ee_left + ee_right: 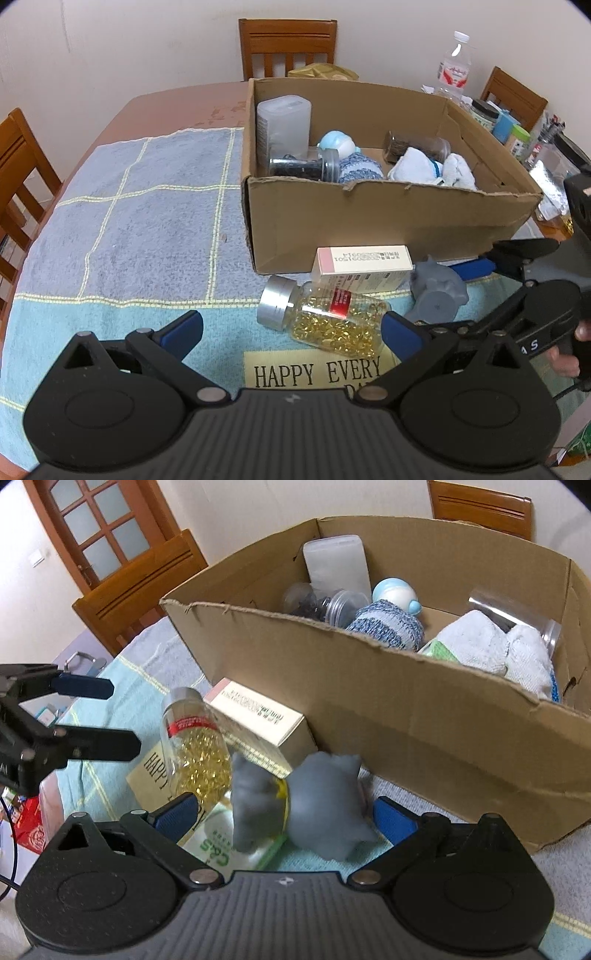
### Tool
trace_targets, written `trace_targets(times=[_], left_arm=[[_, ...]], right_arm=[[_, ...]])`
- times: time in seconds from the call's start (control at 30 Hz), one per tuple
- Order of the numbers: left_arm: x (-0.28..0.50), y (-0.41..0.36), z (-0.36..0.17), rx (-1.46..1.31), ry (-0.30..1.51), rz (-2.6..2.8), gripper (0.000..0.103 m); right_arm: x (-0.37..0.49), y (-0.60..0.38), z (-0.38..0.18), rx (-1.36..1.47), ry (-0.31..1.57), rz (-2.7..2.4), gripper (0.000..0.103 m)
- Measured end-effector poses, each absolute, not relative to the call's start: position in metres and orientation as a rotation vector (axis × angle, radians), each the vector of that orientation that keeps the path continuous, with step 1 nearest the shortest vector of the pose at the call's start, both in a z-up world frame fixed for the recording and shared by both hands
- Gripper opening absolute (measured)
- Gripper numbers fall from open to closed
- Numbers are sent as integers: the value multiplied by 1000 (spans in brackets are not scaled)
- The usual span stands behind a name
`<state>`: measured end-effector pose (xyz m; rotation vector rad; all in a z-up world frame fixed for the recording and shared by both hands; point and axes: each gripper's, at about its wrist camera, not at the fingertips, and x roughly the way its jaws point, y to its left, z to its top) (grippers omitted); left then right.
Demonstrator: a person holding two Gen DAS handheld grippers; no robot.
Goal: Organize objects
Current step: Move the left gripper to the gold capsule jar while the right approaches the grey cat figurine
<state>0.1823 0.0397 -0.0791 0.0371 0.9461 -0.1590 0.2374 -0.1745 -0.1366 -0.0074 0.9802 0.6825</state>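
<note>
A cardboard box [384,218] stands on the towel and holds jars, socks and cloths. In front of it lie a bottle of yellow capsules [325,317], a pink and white carton [364,267] and a grey soft toy [437,295]. My left gripper [291,330] is open and empty, just short of the capsule bottle. My right gripper [284,818] is open with the grey toy [314,805] between its fingers, not squeezed. The bottle [195,749], carton [258,716] and box [424,716] show in the right wrist view too. The right gripper also shows in the left wrist view [498,262].
A blue and grey checked towel [140,221] covers the wooden table. A "HAPPY EVERY DAY" card [317,369] lies under the bottle. A green packet [218,845] lies under the toy. Wooden chairs [288,48] ring the table. A water bottle [456,66] and jars crowd the far right.
</note>
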Motion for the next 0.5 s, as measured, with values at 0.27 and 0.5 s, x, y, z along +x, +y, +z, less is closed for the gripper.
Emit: trace_targets(times=[0.27,0.5], left_arm=[[184,35,-82,61,952,-193,102],[183,26,-81,107,946,-251,102]], right_arm=[[233,-175,-132,-40,958,639,81],[227,-175,-127,-35,962,592,81]])
